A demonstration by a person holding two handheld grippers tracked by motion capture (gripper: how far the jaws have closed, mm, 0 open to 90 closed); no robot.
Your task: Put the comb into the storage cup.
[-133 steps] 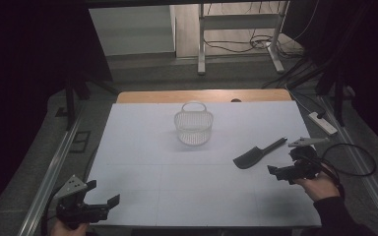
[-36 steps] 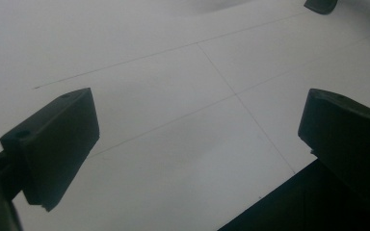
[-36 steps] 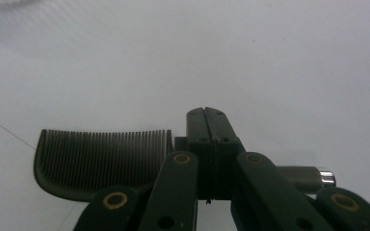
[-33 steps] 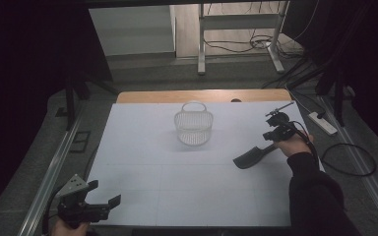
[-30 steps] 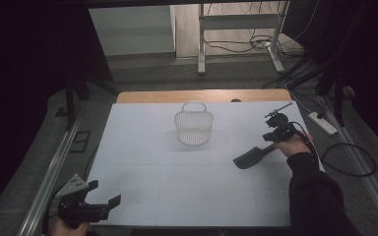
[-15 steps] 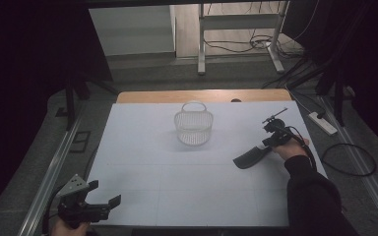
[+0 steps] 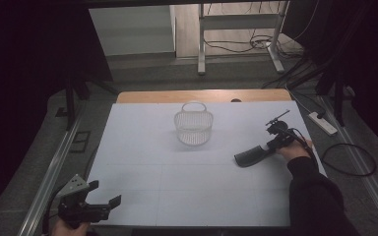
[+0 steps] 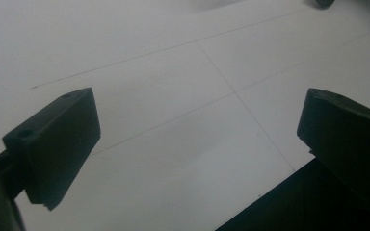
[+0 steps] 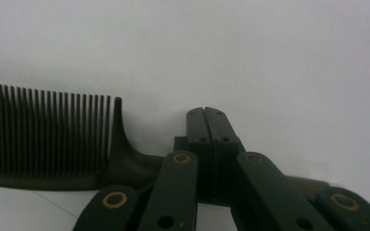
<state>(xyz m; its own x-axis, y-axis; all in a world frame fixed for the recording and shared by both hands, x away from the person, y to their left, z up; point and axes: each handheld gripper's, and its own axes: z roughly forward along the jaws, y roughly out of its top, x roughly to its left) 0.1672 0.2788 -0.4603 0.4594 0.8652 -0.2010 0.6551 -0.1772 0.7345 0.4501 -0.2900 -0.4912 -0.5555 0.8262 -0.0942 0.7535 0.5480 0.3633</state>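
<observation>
High view: the comb [image 7: 250, 156] lies flat on the tabletop [image 7: 142, 147], right of the basket [image 7: 193, 129], with the right claw [image 7: 274, 143] at its handle.

Left gripper view: the left claw [image 8: 192, 130] hangs open, empty.

Right gripper view: the jaws are pressed together over the comb's handle, apparently gripping nothing; open them, straddle the handle, then squeeze.

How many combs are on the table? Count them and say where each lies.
1. The comb lies on the white table, right of the basket, its handle at the right gripper. The basket's mesh looks empty.
</observation>
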